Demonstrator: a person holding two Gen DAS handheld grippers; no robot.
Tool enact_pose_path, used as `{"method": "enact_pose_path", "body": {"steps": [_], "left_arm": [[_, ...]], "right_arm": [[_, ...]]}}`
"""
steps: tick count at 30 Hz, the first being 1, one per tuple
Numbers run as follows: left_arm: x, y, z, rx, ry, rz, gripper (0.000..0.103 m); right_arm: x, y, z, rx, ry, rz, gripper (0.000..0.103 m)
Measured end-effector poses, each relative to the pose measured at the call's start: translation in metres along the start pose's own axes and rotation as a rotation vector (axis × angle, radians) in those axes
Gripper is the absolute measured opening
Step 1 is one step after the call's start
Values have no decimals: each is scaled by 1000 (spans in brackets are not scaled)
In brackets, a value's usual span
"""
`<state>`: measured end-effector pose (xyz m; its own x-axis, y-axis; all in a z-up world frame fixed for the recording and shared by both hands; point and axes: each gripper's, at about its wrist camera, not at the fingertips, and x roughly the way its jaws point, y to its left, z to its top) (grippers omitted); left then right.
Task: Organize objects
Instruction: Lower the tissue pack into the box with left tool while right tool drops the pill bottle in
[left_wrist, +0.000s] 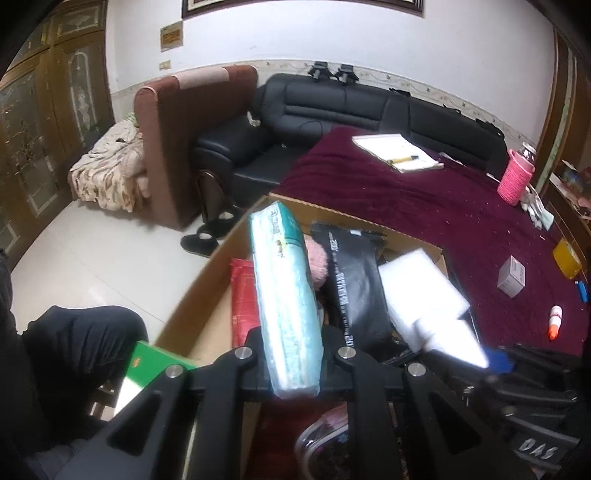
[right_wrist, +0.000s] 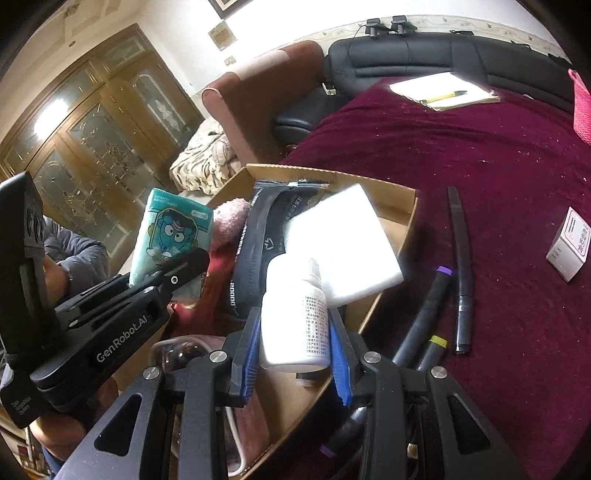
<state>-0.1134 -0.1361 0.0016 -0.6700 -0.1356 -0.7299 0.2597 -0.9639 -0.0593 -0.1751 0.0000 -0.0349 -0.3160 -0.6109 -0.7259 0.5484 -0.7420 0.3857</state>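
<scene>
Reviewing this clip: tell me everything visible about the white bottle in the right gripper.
The white bottle is smooth, opaque plastic by its look, with a narrower white cap on top and a label of small dark print down one side. It stands roughly upright, clamped at its sides between the blue pads of the right gripper, over the near edge of the cardboard box. Nothing else visibly touches it.

Both wrist views above cardboard box (left_wrist: 207, 273)

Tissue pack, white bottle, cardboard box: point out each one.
tissue pack (left_wrist: 286, 295), left wrist view, middle of its long teal side.
white bottle (right_wrist: 295, 314), right wrist view, middle of its body.
cardboard box (right_wrist: 328, 175), right wrist view, far wall's top edge.
</scene>
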Motion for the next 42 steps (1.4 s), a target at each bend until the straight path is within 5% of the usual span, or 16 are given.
{"method": "enact_pose_path", "body": {"steps": [15,19,22,35,42], "left_arm": [[9,-9,1,50,20,-6,17],[5,-10,2,43,14,-47,42],[2,-11,2,44,6,-52,49],[-19,-6,9,18,-19,-52,52],[-26,-24,8,67,-19,-57,53]], "right_arm": [[2,10,-7,-43,21,-3,40],[-3,10,-8,-39,18,5,46],[-11,9,-9,-30,0,11,50],[-45,-13,-15,24,-46,34,54],[-75,-67,-26,118,-74,-19,58]]}}
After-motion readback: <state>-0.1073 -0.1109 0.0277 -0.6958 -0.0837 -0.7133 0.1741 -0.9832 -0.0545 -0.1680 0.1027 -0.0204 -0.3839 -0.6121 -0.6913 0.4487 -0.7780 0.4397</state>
